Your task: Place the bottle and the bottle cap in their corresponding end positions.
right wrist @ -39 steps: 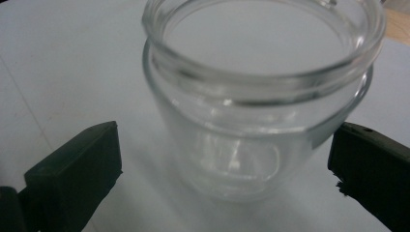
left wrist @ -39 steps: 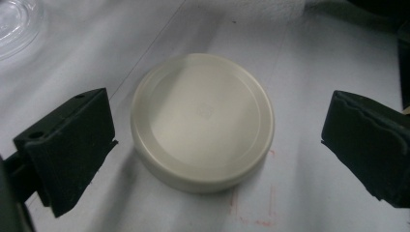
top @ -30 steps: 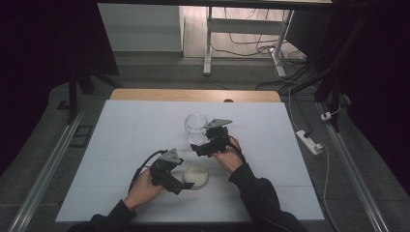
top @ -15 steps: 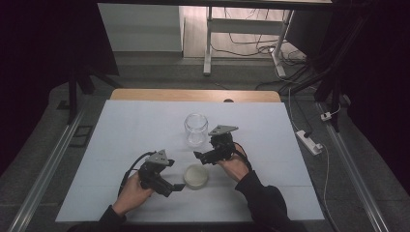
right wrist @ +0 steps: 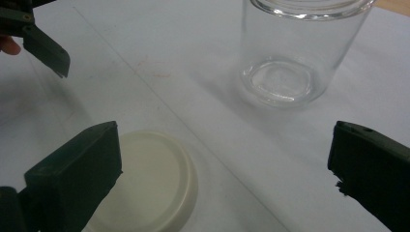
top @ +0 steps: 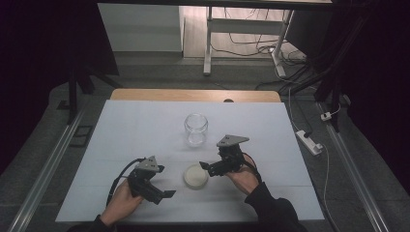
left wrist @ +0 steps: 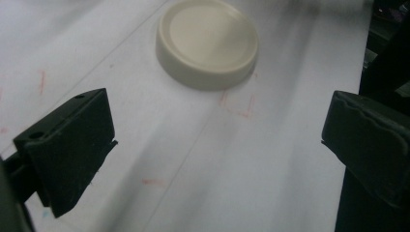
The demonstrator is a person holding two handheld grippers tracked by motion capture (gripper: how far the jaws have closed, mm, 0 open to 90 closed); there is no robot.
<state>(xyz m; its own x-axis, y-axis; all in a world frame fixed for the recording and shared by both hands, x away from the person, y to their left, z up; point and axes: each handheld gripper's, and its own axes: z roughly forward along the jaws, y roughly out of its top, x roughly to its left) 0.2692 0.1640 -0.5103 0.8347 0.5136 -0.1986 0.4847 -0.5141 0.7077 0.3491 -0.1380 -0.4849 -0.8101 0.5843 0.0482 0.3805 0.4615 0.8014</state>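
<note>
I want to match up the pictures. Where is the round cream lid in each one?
High view: the cream lid lies flat near the table's front, between both grippers.
Left gripper view: top middle.
Right gripper view: bottom left, partly behind a jaw.
Shared landmark: the glass jar, seen in the high and right gripper views.

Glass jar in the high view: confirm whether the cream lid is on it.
No. The cream lid lies flat on the table, apart from the open glass jar.
</note>
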